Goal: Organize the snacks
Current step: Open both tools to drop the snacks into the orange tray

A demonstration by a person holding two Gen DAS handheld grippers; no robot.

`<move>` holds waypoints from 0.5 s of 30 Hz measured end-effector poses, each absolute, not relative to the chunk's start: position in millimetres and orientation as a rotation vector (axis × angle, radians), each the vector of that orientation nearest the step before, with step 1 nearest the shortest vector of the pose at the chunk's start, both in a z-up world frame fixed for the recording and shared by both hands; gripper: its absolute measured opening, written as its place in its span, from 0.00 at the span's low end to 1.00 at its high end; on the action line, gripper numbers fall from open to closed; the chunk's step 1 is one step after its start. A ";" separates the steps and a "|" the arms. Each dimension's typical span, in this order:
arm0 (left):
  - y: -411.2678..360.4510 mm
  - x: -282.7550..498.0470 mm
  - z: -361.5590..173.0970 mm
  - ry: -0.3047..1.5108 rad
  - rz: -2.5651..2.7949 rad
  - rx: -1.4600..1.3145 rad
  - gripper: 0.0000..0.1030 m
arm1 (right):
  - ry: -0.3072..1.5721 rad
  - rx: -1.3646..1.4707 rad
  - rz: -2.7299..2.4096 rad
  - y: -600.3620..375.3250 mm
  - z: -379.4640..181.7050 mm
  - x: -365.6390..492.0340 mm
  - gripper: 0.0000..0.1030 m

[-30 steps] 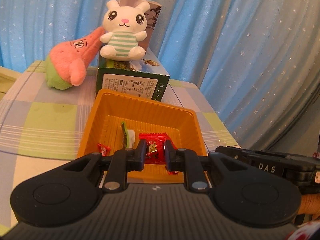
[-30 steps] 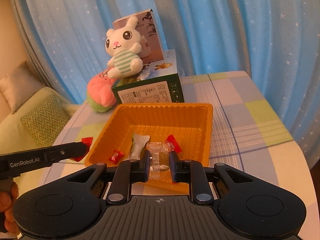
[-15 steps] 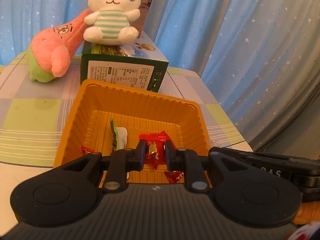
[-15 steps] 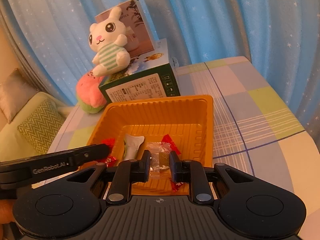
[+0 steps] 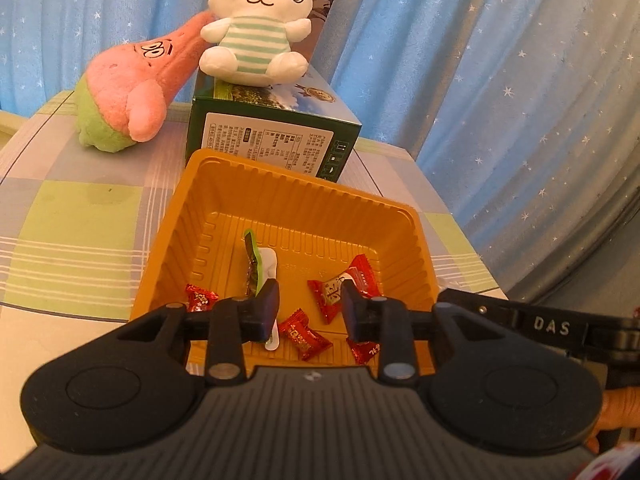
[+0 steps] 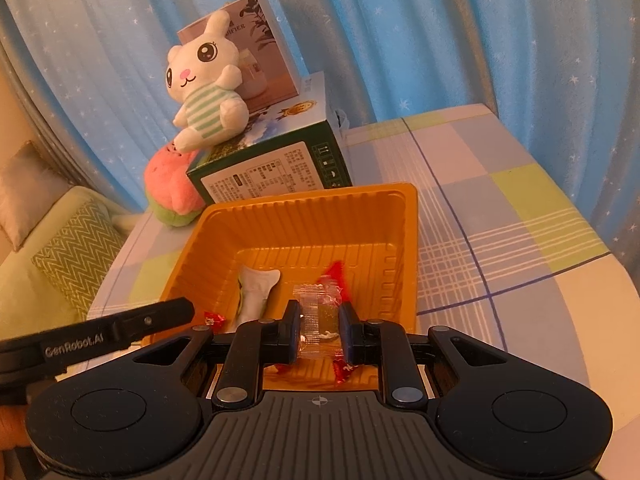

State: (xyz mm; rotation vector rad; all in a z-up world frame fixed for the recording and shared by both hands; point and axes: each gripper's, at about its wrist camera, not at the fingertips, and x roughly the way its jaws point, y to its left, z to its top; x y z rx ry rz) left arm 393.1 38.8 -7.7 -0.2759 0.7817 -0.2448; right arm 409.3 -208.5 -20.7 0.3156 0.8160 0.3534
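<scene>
An orange plastic tray (image 5: pixel 296 200) sits on the checked tablecloth. It holds a white-and-green packet (image 5: pixel 264 268) and several red wrapped candies (image 5: pixel 306 334). My left gripper (image 5: pixel 310 300) hangs over the tray's near side with its jaws opening. A red candy with a gold label (image 5: pixel 334 294) lies just off its right finger, and no pad presses on it. In the right wrist view my right gripper (image 6: pixel 320 320) is shut on a clear-wrapped candy (image 6: pixel 318 316) above the same tray (image 6: pixel 312 200).
Behind the tray stands a green box (image 5: pixel 272 140) with a white bunny plush (image 5: pixel 256 40) on top and a pink plush (image 5: pixel 136 92) leaning beside it. Blue star curtains hang at the back. A sofa with a zigzag cushion (image 6: pixel 72 256) lies off the table's left.
The left jaws have parted and the red gold-labelled candy has left them for the tray. Both grippers have sunk closer to the tray. The right gripper still holds the clear candy.
</scene>
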 end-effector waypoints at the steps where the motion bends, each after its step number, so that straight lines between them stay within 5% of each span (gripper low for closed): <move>1: 39.3 391.8 -7.4 0.781 -0.242 -0.277 0.28 | 0.815 0.317 0.356 -207.1 -20.3 410.1 0.20; 7: 44.4 382.6 -4.4 0.767 -0.235 -0.284 0.32 | 0.789 0.381 0.394 -204.7 -19.3 417.1 0.23; 10: 48.3 374.3 -3.2 0.762 -0.228 -0.286 0.35 | 0.762 0.435 0.369 -212.0 -18.3 413.5 0.75; 15: 53.0 355.1 -2.1 0.751 -0.211 -0.288 0.37 | 0.752 0.436 0.336 -224.6 -12.0 397.1 0.75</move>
